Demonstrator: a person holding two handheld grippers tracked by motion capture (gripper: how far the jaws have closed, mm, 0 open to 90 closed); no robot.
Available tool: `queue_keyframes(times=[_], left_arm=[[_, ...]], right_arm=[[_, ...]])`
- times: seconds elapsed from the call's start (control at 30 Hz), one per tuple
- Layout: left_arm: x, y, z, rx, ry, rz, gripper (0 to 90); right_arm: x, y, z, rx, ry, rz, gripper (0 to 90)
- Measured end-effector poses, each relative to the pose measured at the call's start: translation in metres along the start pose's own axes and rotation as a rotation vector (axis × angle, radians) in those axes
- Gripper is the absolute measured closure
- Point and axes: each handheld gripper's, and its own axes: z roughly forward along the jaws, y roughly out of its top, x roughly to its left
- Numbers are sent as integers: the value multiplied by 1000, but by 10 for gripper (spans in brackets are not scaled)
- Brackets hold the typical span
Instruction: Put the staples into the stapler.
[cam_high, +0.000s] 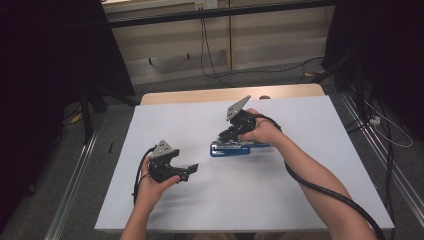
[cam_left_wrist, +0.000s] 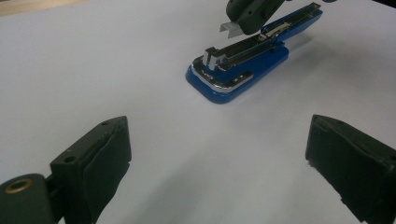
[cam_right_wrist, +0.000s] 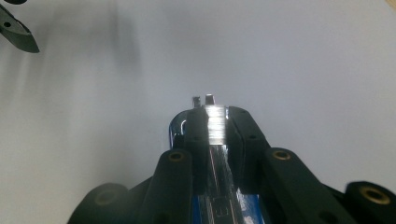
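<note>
A blue stapler (cam_high: 230, 149) lies on the white table top (cam_high: 300, 175), its lid swung open so the chrome magazine (cam_left_wrist: 243, 49) shows. My right gripper (cam_high: 225, 136) is directly over it, pointing down, shut on a short silvery staple strip (cam_right_wrist: 215, 123). In the left gripper view that strip (cam_left_wrist: 229, 28) hangs just above the magazine in the right gripper (cam_left_wrist: 247, 18). Left of the stapler and apart from it, my left gripper (cam_high: 189, 172) is low over the table, jaws wide open (cam_left_wrist: 215, 158) with nothing between them.
A wooden table edge (cam_high: 200, 95) runs along the back of the white sheet. Cables (cam_high: 210, 60) trail over the grey floor behind, with dark stands at both sides. A tip of the left gripper's jaw (cam_right_wrist: 18, 37) shows in the right gripper view.
</note>
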Motion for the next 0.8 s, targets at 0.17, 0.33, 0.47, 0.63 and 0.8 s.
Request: queue_keyframes(times=[0.17,0.33,0.47,0.63,0.8], left_arm=[[0,0,0,-1,3,1,71],[0,0,0,0,1,0,71],[1,0,1,3,2,7,71],[0,0,0,3,1,0,71],[1,0,0,3,1,1,71]], right_arm=[[-1,-1,0,3,1,0,792],[-1,-1,0,8,0,-3,792],[-2,0,1,13,1,-7,792],[-1,0,4,19,8,-17,792],[-1,0,6,25,12,-20,792]])
